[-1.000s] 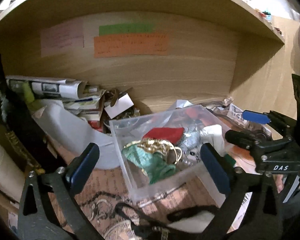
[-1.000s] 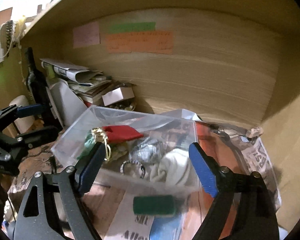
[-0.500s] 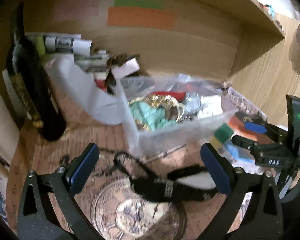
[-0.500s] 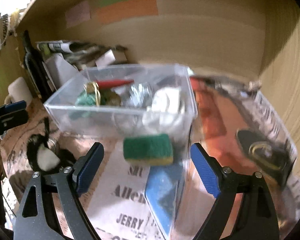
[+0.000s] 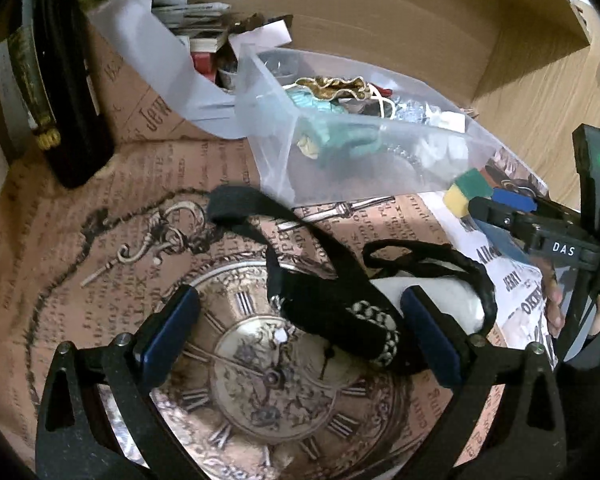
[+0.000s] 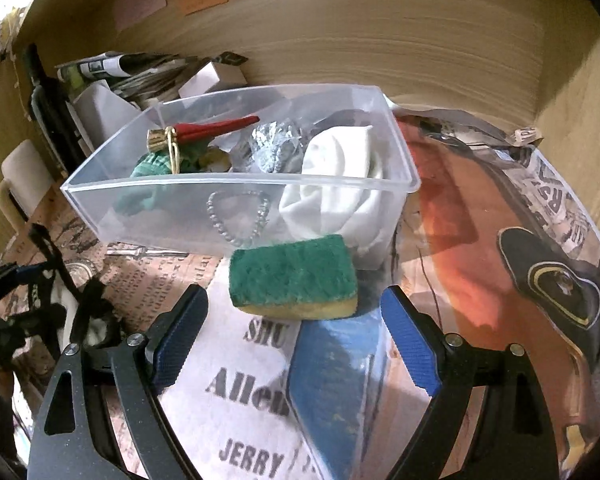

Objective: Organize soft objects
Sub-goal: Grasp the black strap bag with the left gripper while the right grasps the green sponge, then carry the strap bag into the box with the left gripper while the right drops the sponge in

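Here the left gripper (image 5: 298,336) hangs low over the printed paper (image 5: 100,264) with its two blue pads spread wide, holding nothing. Between and just ahead of them lies one black strappy cloth piece (image 5: 332,304) with a beaded band, its loops draped over a white soft bundle (image 5: 432,296); whether either pad touches the fabric I cannot tell.

The right gripper (image 6: 294,330) is also wide open and empty. One sponge (image 6: 294,276), green on top and yellow underneath, sits just beyond the gap between its fingers, touching neither of them. The sponge rests partly on a blue card (image 6: 336,392) and stands right against the front wall of the clear plastic bin (image 6: 240,184).

There is one bin, and inside it I count one white rolled cloth (image 6: 340,160) at the right end, one crumpled silver piece (image 6: 276,148) in the middle, one red piece (image 6: 216,128) lying across the top, one teal cloth (image 6: 152,166) at the left with a gold trim (image 6: 162,140) on it, and one beaded loop (image 6: 238,216) showing through the front wall.

Behind the bin, against the wooden back wall, is a heap of rolled papers (image 6: 112,64), and a dark bottle (image 5: 64,80) stands at the far left. From the left camera the right gripper shows at the right edge, just beside the sponge.
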`<state>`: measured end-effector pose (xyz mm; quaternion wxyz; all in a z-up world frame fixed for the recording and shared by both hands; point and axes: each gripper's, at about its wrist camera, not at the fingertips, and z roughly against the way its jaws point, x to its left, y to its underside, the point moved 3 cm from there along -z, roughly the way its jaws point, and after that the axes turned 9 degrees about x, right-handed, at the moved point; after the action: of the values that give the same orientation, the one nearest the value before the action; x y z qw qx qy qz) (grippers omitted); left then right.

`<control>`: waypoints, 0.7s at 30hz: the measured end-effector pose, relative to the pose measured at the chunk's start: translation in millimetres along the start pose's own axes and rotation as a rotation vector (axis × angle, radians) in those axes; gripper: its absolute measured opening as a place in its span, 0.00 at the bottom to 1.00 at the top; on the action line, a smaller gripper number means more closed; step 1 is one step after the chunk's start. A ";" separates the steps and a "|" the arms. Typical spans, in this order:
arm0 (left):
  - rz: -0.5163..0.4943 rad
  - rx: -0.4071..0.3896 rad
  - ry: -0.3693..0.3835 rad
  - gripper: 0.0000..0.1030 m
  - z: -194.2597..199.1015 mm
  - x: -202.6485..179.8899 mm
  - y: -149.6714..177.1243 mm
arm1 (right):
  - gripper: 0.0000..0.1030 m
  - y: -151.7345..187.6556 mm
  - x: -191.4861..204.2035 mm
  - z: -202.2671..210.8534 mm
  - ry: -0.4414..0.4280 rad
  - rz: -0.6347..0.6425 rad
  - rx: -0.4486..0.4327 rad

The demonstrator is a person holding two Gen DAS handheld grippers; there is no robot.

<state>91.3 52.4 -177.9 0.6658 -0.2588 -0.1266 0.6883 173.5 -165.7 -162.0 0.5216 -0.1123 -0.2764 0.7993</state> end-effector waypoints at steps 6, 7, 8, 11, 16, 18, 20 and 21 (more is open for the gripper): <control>0.006 -0.021 0.043 0.72 3.6 -3.5 2.8 | 0.60 -0.2 -1.6 -7.6 -0.008 -0.007 0.020; 0.000 -0.021 0.054 0.63 3.5 -5.2 3.9 | 0.59 0.4 -1.2 -7.6 -0.007 -0.005 0.020; -0.005 -0.017 0.070 0.55 3.2 -6.9 4.4 | 0.58 0.2 -0.9 -6.8 -0.006 -0.002 0.015; -0.010 -0.034 0.057 0.48 5.7 -9.1 4.1 | 0.56 1.0 1.1 -0.2 0.007 0.009 -0.020; -0.014 -0.061 0.058 0.36 14.1 -9.7 0.3 | 0.55 2.6 4.1 11.4 0.004 0.016 -0.061; -0.018 -0.077 0.058 0.34 20.6 -11.6 -3.1 | 0.55 2.9 6.1 16.1 0.003 0.020 -0.074; -0.022 -0.100 0.053 0.31 27.7 -13.9 -6.8 | 0.55 2.7 8.4 22.7 0.001 0.026 -0.091; -0.023 -0.106 0.053 0.31 29.5 -14.7 -8.6 | 0.55 2.0 8.8 25.9 0.000 0.028 -0.100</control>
<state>82.9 43.7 -146.1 0.6622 -0.3101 -0.1483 0.6658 156.1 -166.8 -140.9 0.5038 -0.1421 -0.3145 0.7919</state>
